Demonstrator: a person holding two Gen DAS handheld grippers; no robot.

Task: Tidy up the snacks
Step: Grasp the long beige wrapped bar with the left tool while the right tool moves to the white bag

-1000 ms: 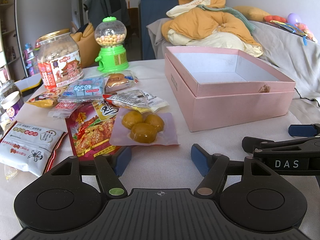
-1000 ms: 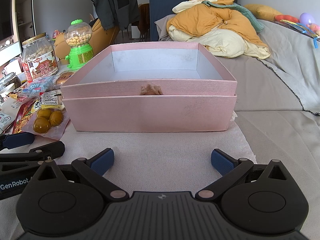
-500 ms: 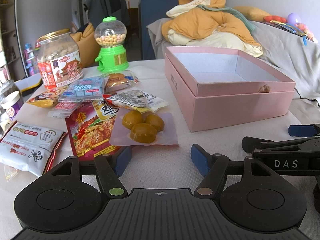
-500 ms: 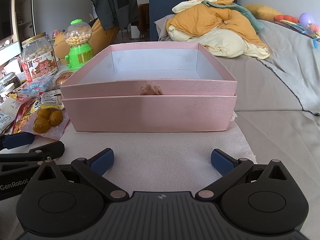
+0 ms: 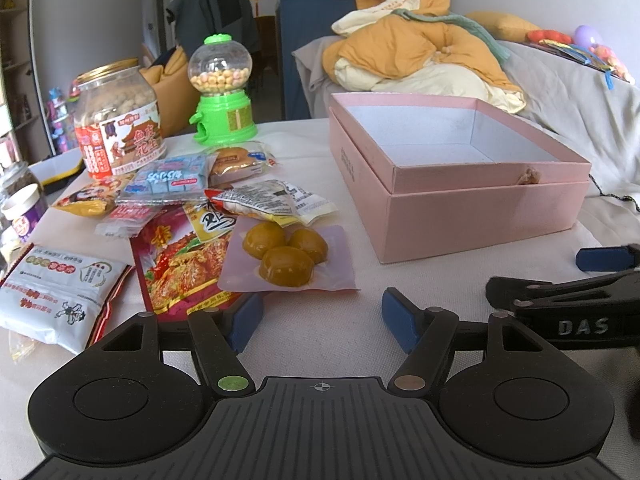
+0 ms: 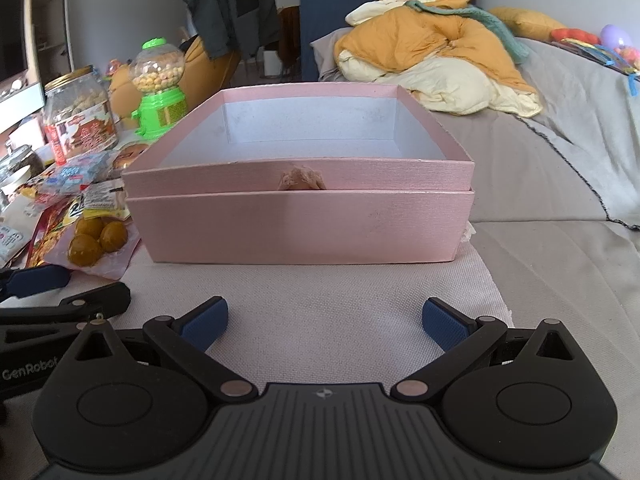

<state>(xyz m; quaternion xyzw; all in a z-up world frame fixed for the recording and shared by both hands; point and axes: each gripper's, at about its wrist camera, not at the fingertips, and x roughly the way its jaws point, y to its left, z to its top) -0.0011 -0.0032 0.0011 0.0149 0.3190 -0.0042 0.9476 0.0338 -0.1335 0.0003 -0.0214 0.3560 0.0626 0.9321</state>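
Note:
An open, empty pink box (image 5: 472, 208) stands on the white cloth; it fills the middle of the right wrist view (image 6: 298, 220). Left of it lies a pile of snack packets: a clear pack of three yellow-brown sweets (image 5: 286, 256), a red packet (image 5: 176, 264), a white packet (image 5: 60, 292), a blue packet (image 5: 170, 178). My left gripper (image 5: 322, 318) is open and empty, low over the cloth just in front of the sweets pack. My right gripper (image 6: 324, 322) is open and empty, in front of the box's near wall.
A peanut jar (image 5: 118, 118) and a green gumball dispenser (image 5: 222, 92) stand behind the packets. Small jars (image 5: 22, 208) sit at the far left edge. A heap of orange and cream bedding (image 5: 424, 60) lies behind the box on a grey sofa.

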